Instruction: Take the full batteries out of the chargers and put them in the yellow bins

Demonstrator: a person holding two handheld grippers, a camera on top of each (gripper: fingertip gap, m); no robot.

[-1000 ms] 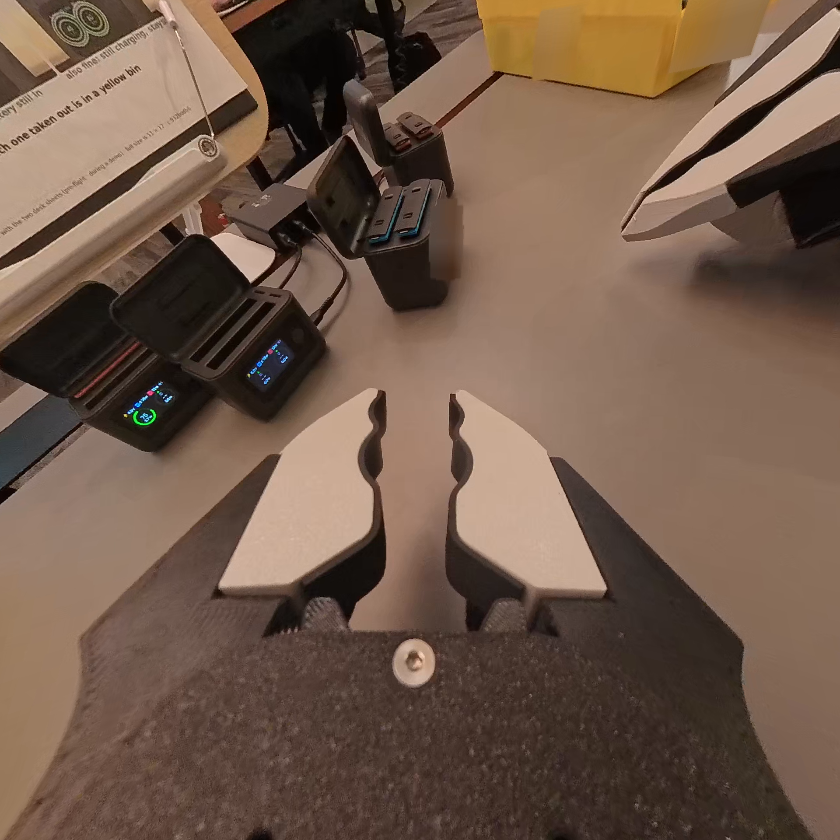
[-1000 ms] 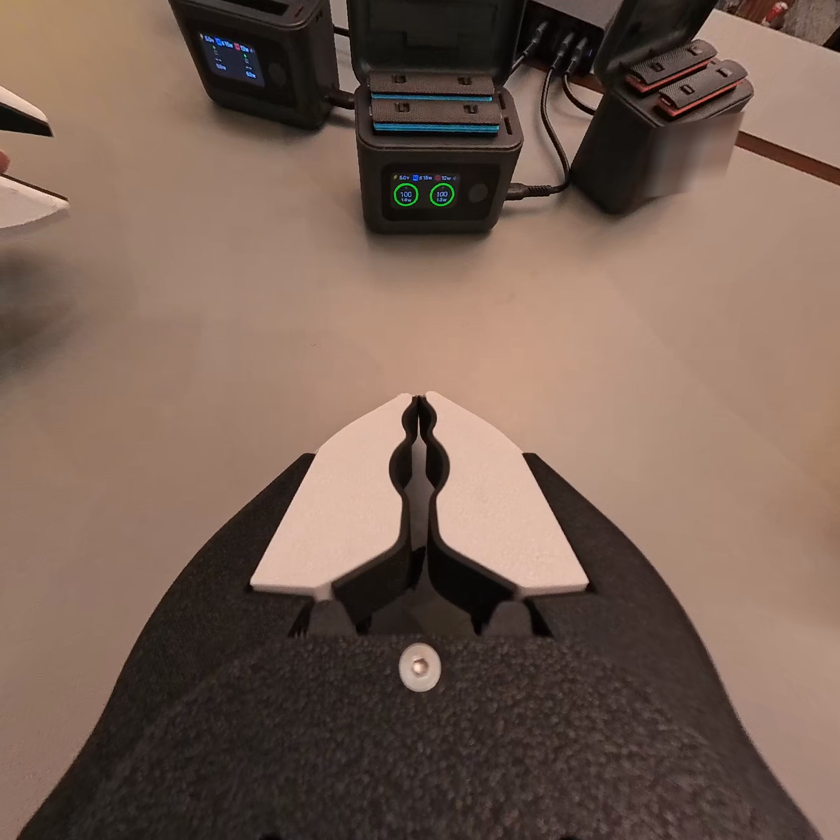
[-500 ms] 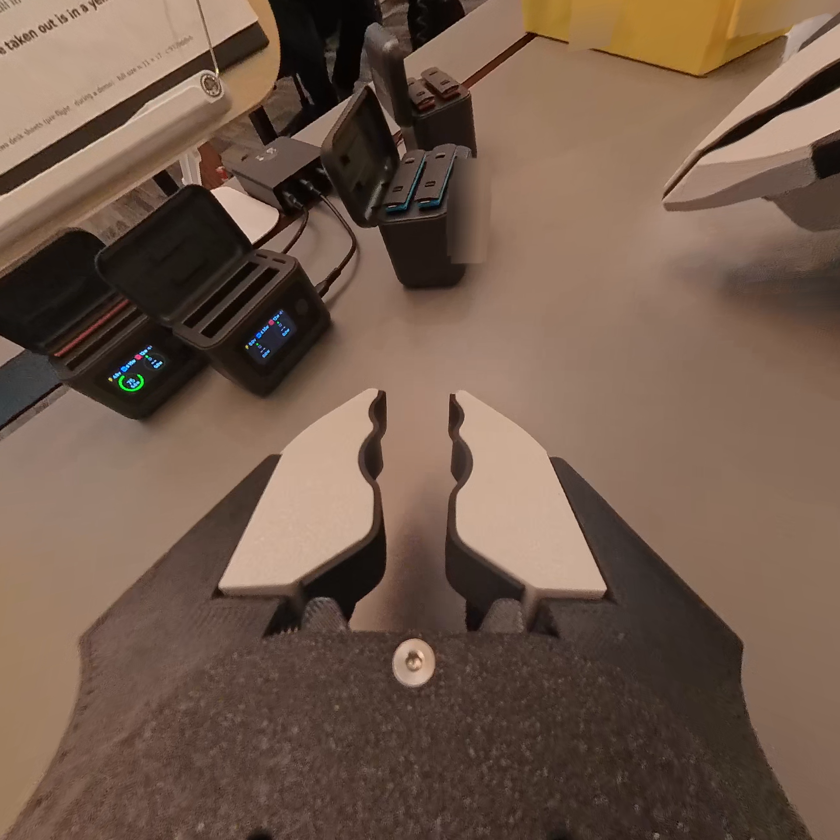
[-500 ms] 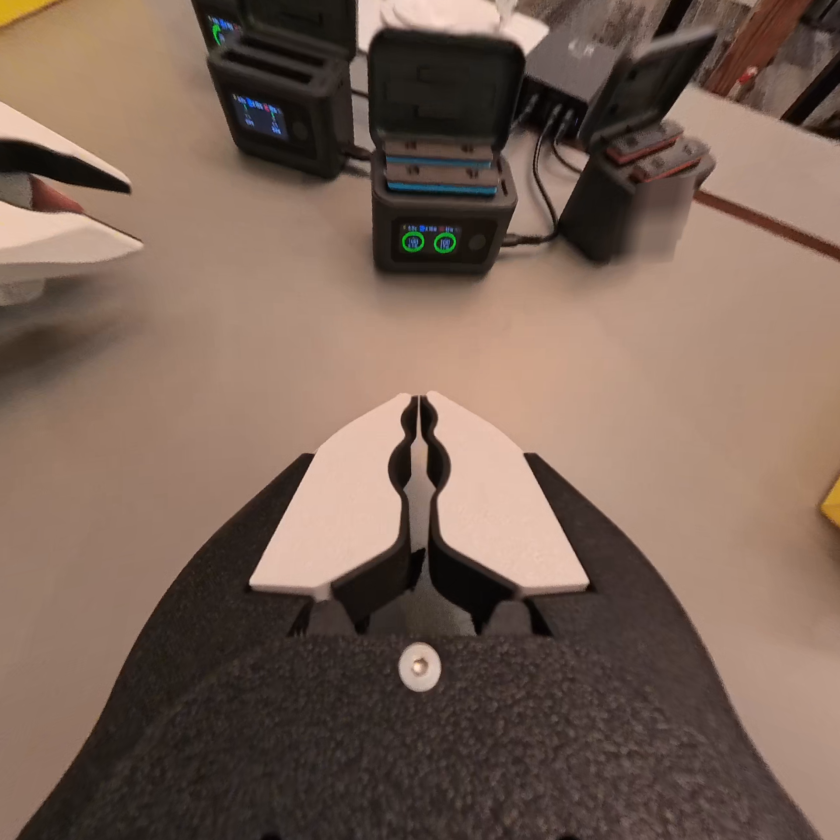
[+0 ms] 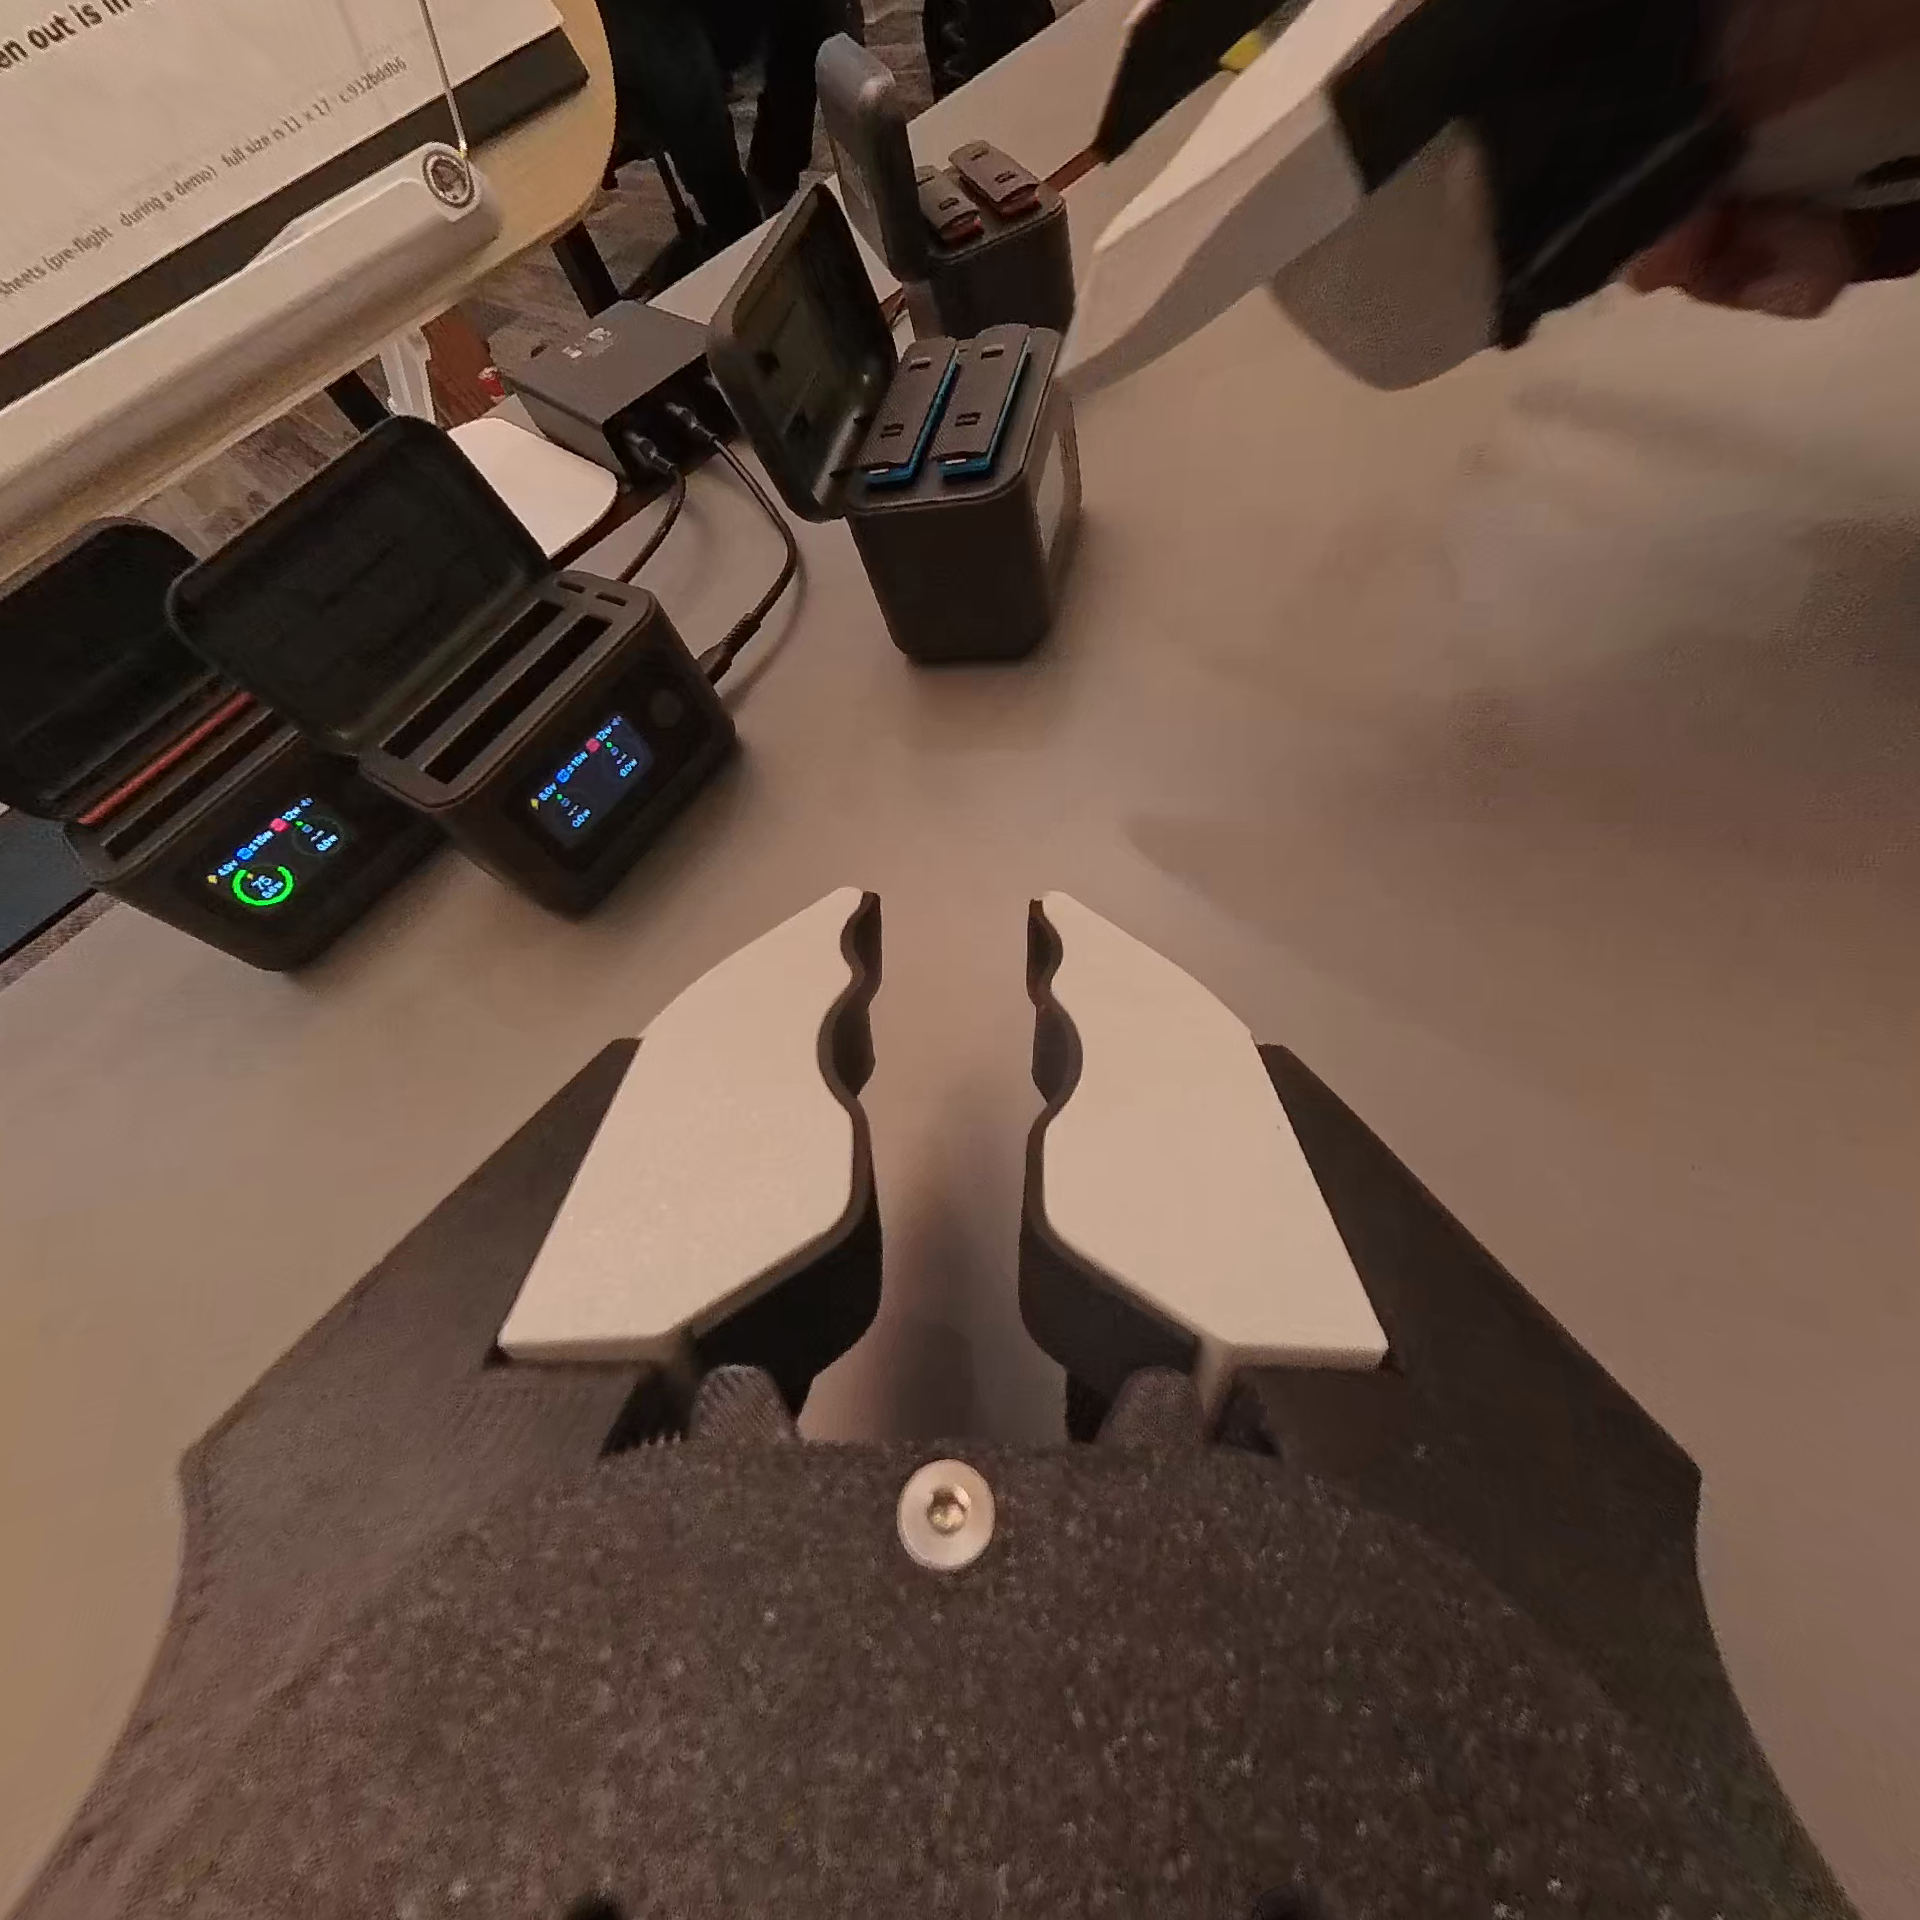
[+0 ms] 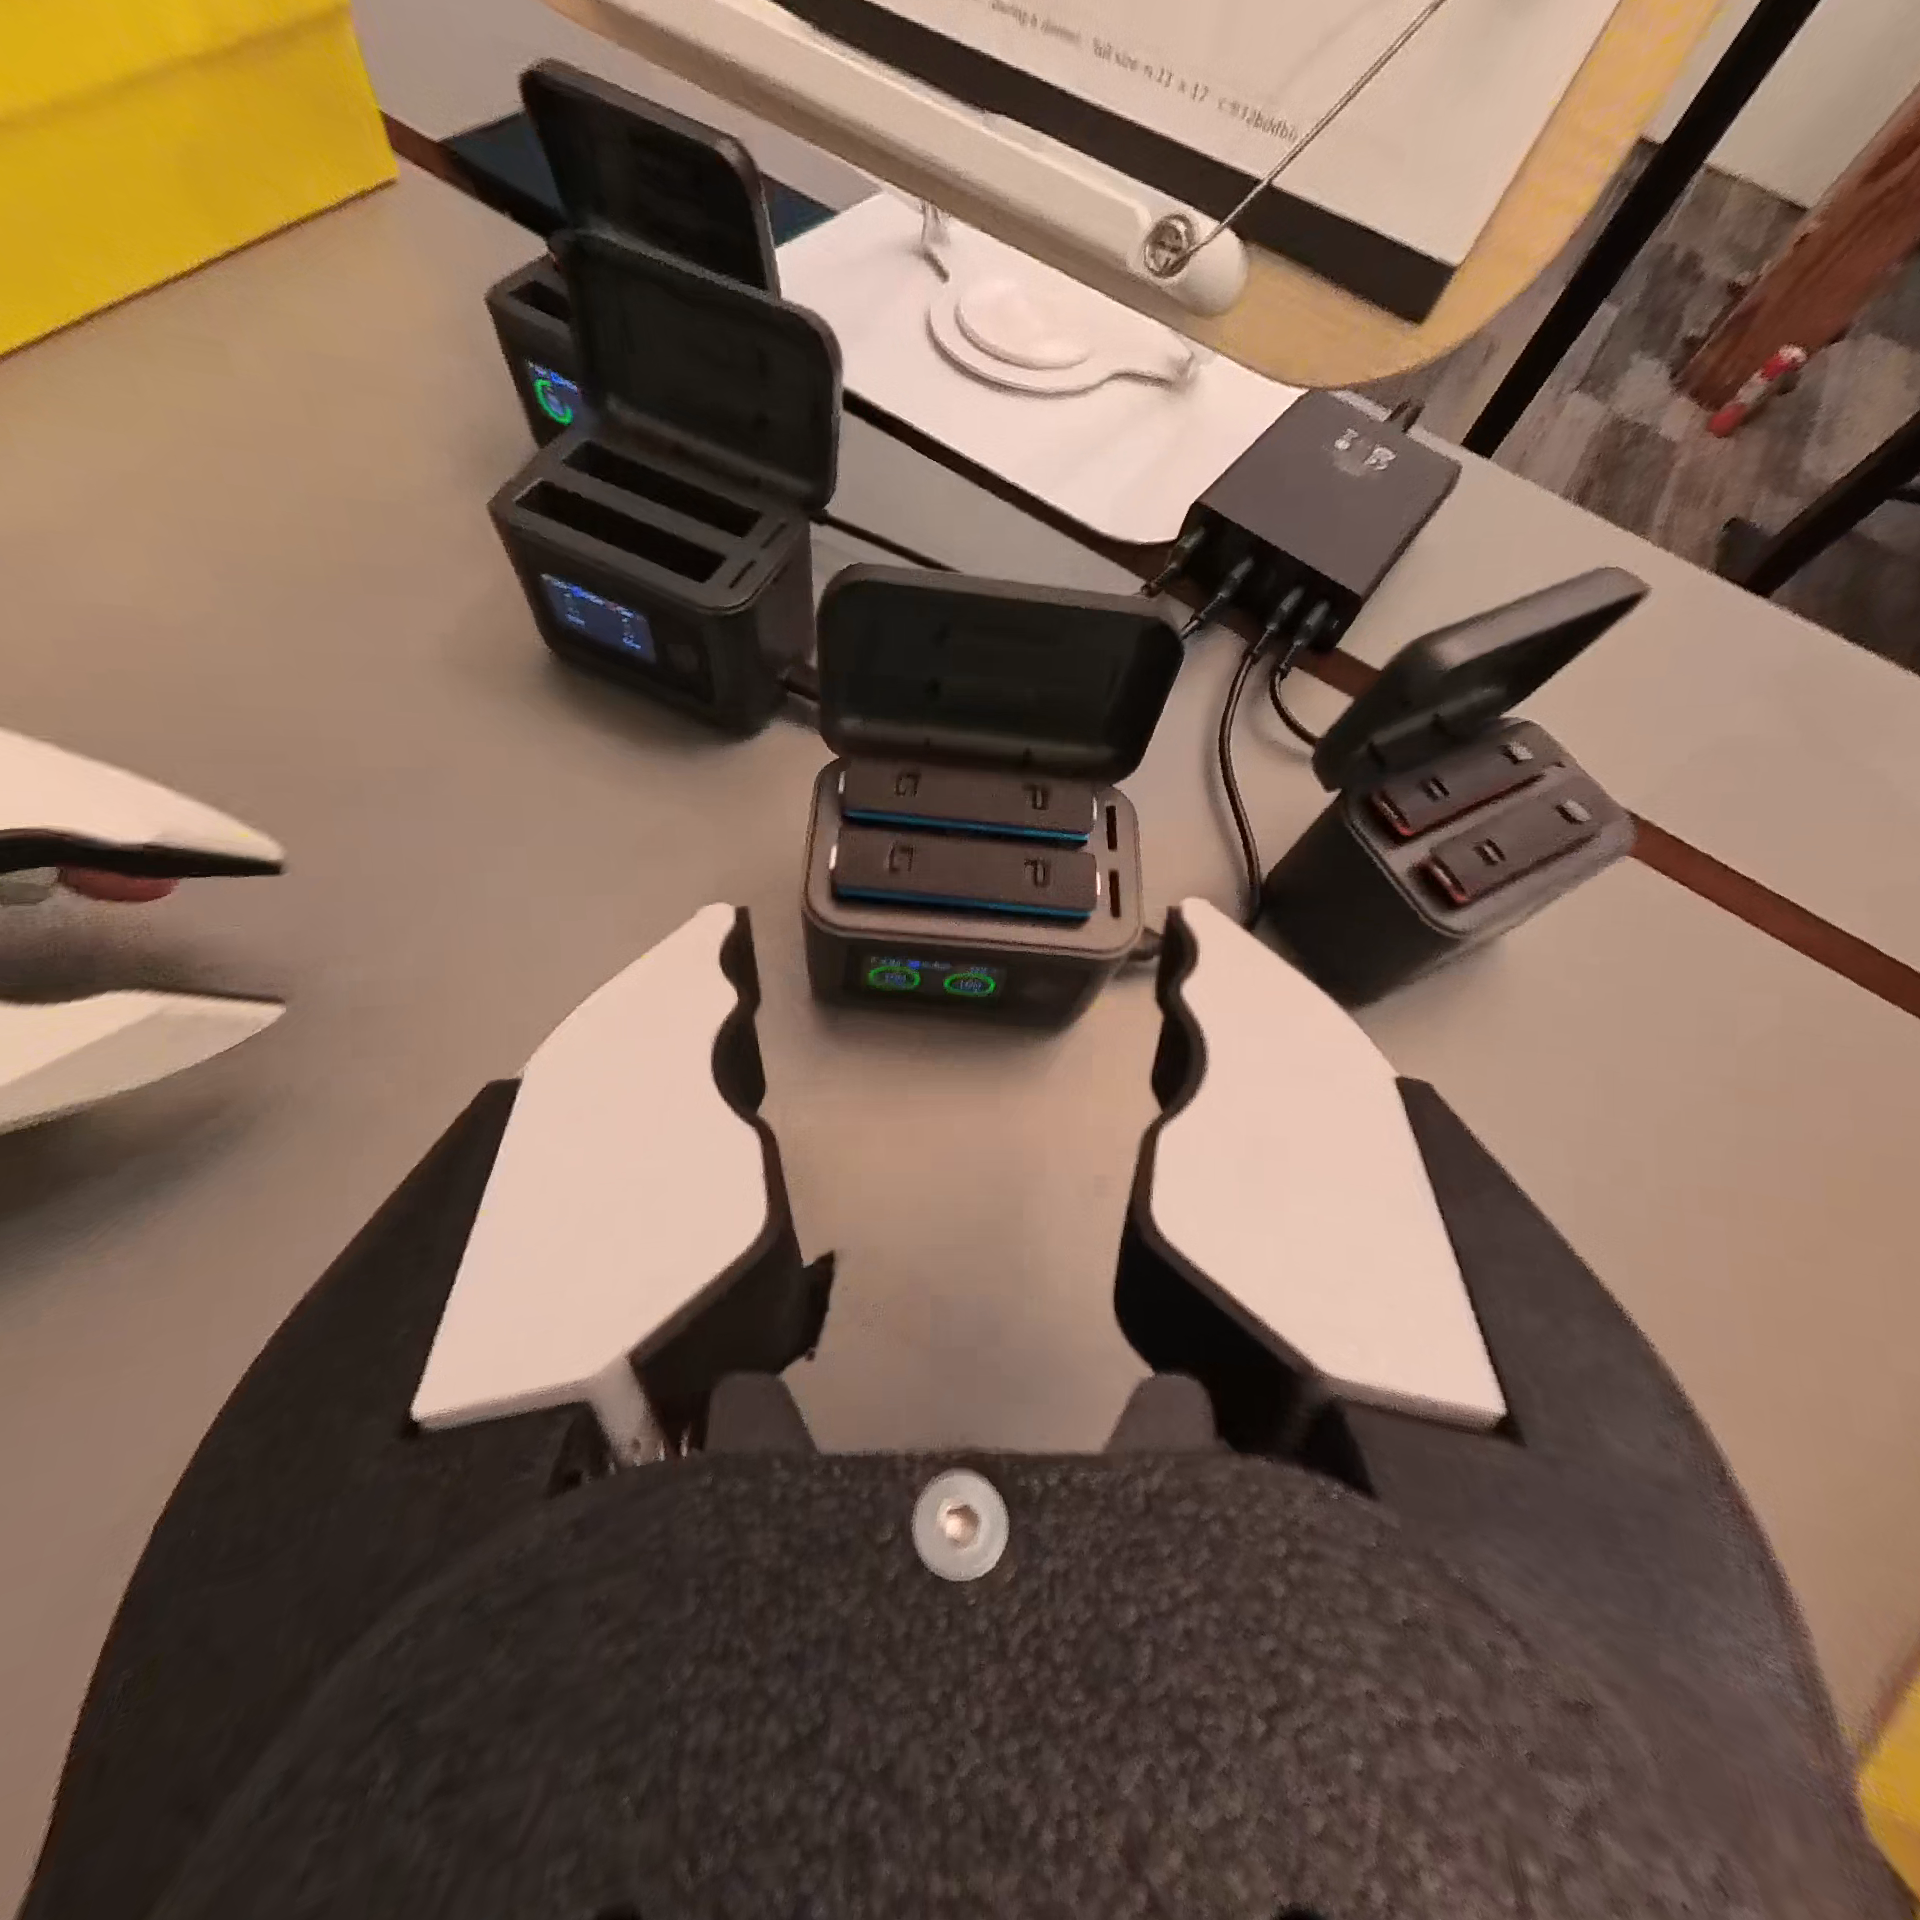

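Observation:
Several black chargers stand open on the grey table. The middle charger [image 6: 966,935] holds two blue-edged batteries [image 6: 961,868] and shows two green rings on its display. My right gripper [image 6: 954,920] is open wide and empty, just in front of and above this charger. The charger to its right [image 6: 1455,862] holds two red-edged batteries. The charger to its left [image 6: 644,592] has empty slots. My left gripper [image 5: 951,904] is open and empty, low over bare table, short of the empty charger [image 5: 561,727]. A yellow bin [image 6: 177,135] stands far left.
A black power hub [image 6: 1320,509] with cables feeds the chargers from behind. A white sign stand [image 6: 1039,332] and its board [image 5: 208,156] rise behind them. A fourth charger [image 5: 208,831] shows one green ring. My right gripper's fingers [image 5: 1195,260] hang over the upper right of the left wrist view. The left gripper is farther from the black power hub [image 6: 1320,509], some 30 cm, than the right, some 25 cm. My left wrist view [image 5: 637,360] looks at it from another angle.
My right gripper has gone from shut to wide open, and has risen and come closer to the blue-battery charger. My left gripper has edged forward, its opening unchanged.

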